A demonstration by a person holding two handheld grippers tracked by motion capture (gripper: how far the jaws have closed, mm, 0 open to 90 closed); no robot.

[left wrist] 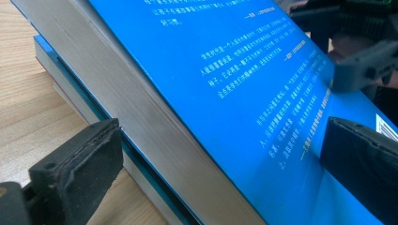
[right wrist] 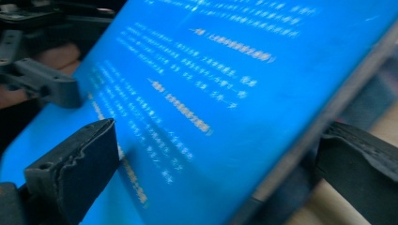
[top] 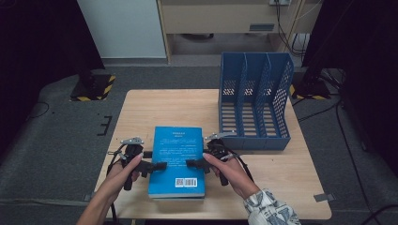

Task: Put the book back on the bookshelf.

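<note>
A thick blue book (top: 178, 159) lies lengthwise near the table's front edge, its back cover with white text and a barcode facing up. My left gripper (top: 159, 165) grips its left edge and my right gripper (top: 191, 163) its right edge. In the left gripper view one jaw sits under the grey page block and the other on the cover (left wrist: 244, 84), so my left gripper (left wrist: 220, 159) is shut on the book. My right gripper (right wrist: 216, 164) clamps the book (right wrist: 197, 84) the same way. The book is tilted up off a second book (left wrist: 51, 61) beneath it.
A blue three-slot file holder (top: 256, 103) stands at the back right of the wooden table (top: 155, 108), slots facing the person. Grey carpet surrounds the table. Cables and dark stands lie to the right and left behind it.
</note>
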